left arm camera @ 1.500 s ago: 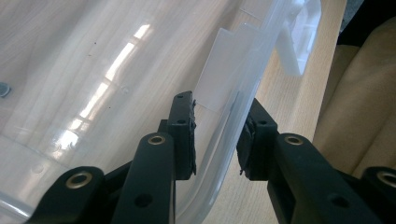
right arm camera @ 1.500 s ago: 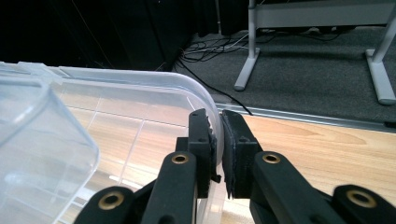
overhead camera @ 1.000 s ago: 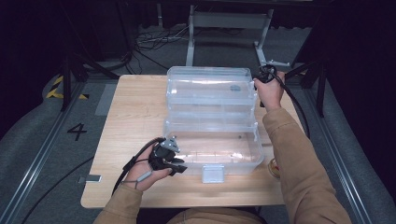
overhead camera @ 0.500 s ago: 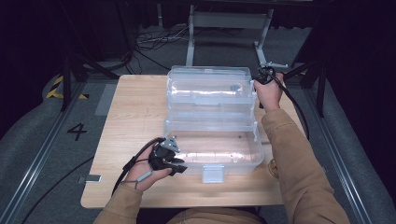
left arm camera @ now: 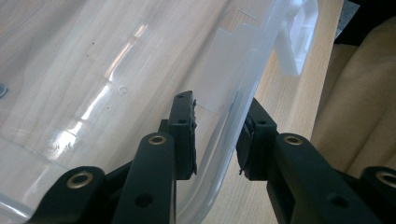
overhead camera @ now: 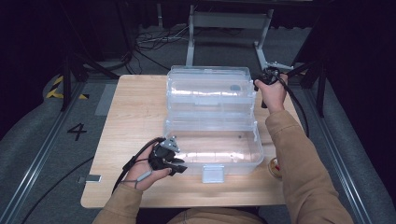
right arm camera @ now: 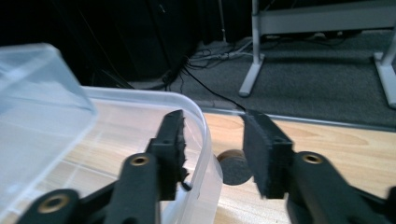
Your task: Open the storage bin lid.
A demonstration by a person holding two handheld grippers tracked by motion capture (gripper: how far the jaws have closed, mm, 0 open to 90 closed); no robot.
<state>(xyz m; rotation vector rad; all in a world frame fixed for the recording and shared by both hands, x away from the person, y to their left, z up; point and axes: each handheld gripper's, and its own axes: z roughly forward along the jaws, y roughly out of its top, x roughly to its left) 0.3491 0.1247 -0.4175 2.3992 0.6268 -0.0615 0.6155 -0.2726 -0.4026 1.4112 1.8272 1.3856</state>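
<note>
A clear plastic box [overhead camera: 215,156] sits on the wooden table with its lid [overhead camera: 208,88] swung back and standing open. My left gripper [overhead camera: 175,163] is at the box's front left corner. Its jaws straddle the front rim [left arm camera: 247,93], one inside and one outside, and my left gripper [left arm camera: 217,126] is shut on it. My right gripper [overhead camera: 260,83] is at the lid's far right corner. Its jaws have just been opening. In the right gripper view the lid's rim [right arm camera: 201,116] runs between the parted jaws of my right gripper [right arm camera: 212,135], near the left pad and clear of the right one.
A white latch [overhead camera: 211,173] hangs at the middle of the box's front. A small round item [overhead camera: 275,167] lies on the table [overhead camera: 135,112] by the person's right sleeve. Another round object [right arm camera: 233,165] sits beyond the lid. Cables and metal frame legs are on the floor behind.
</note>
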